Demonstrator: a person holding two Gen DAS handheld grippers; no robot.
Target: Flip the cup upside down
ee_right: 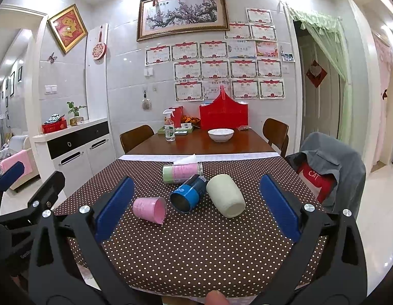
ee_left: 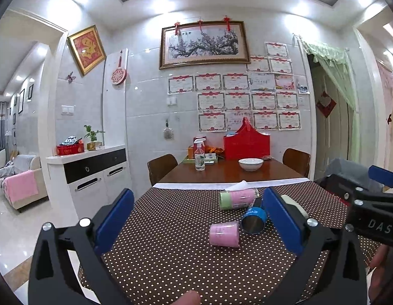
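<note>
Both grippers (ee_left: pixel 197 218) (ee_right: pixel 196 209) gape, four cups (ee_right: pixel 149 209) lying sideways just beyond.

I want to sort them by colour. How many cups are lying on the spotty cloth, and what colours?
Pink cup: 1
Blue cup: 1
Cream cup: 1
Pink-and-green cup: 1
Total: 4, all on their sides.

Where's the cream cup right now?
In the right wrist view the cream cup lies on its side on the dotted cloth, right of the blue can, rightmost of the three.
</note>
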